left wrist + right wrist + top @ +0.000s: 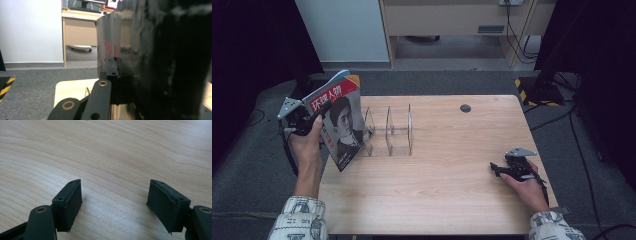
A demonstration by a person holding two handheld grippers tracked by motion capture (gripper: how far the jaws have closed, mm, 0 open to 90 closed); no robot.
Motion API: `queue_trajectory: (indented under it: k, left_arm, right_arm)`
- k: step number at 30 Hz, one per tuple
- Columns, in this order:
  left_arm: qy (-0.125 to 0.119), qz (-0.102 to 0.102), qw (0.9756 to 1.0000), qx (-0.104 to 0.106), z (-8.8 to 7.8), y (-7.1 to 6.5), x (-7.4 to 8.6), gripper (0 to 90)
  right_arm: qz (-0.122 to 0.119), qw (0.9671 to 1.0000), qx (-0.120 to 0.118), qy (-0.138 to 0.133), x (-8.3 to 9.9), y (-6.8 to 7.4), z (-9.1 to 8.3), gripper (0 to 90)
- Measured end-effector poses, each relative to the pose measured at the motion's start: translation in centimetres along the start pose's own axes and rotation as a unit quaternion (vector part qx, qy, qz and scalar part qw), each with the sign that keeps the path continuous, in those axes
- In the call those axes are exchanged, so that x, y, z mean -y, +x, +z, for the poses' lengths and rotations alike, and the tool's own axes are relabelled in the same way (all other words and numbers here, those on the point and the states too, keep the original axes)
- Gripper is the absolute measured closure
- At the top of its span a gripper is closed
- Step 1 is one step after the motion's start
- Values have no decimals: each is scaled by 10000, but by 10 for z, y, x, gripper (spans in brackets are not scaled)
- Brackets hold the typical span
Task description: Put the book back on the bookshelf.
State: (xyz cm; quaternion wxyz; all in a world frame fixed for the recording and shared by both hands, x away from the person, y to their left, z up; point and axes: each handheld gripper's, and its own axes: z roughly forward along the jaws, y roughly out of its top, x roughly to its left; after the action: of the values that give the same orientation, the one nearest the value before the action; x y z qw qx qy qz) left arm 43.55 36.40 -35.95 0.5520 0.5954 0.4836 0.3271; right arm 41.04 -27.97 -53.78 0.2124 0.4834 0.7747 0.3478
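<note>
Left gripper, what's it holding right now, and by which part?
The left gripper is shut on the magazine, clamping its left edge near mid-height, cover facing the camera. The right gripper holds nothing.

High view overhead, facing table (452, 165) — gripper views close-up, sharing tabletop.

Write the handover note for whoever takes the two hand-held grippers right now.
Left hand-held gripper: shut on the magazine, held tilted in the air at the table's left edge.
Right hand-held gripper: open, holding nothing, low over the table's right side.
Clear divider rack: upright just right of the magazine, slots look empty.
Done: magazine picked up.
Left: probably to stand it in a rack slot, then release.
</note>
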Motion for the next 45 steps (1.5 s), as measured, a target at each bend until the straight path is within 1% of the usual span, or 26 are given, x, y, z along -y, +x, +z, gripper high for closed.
queue_trajectory:
  k: [3,6,8,13,17,21,23,27,29,30,32,35,38,41,45]
  left_arm:
    - [4,65,10000,3,4,-1,0,864]
    - [8,70,10000,12,7,-2,1,864]
    - [-32,85,10000,30,7,-2,1,864]
    - [-42,189,9998,50,6,-7,3,864]
    - [-107,205,9997,81,2,-9,0,864]
    - [-127,362,9993,16,1,-13,-3,864]
    - [-146,378,9992,-10,2,-13,-2,864]
    - [-225,319,9992,-62,6,-11,4,864]
    - [-305,288,9991,-61,6,-11,8,864]
    - [-362,235,9991,-28,6,-11,11,864]
    - [-409,180,9990,9,6,-10,15,863]
    - [-466,39,9989,85,6,-8,22,863]
    - [-566,-16,9983,106,4,-7,29,862]
    - [-652,-118,9977,153,2,-6,34,861]
    - [-735,-149,9971,149,0,-8,39,859]
  right_arm:
    - [0,10000,-4,-1,0,0,0,277]
    - [0,10000,-5,0,0,0,0,277]
    - [-1,10000,-5,-2,0,0,0,277]
    - [-1,10000,-2,-1,0,0,0,277]
    - [-3,10000,4,-1,0,0,0,278]
    - [-3,10000,6,-2,0,0,0,279]
    - [-2,10000,7,-2,0,0,0,280]
    - [0,10000,6,-1,0,0,0,280]
    - [0,10000,4,-2,0,0,0,280]
    - [-7,10000,4,-6,0,0,0,280]
    - [0,10000,4,-2,0,0,0,280]
    - [0,10000,5,-3,0,0,0,280]
    - [-2,10000,7,-3,0,0,0,280]
    - [-2,10000,7,-2,0,0,0,281]
    - [-2,10000,8,-4,0,0,0,281]
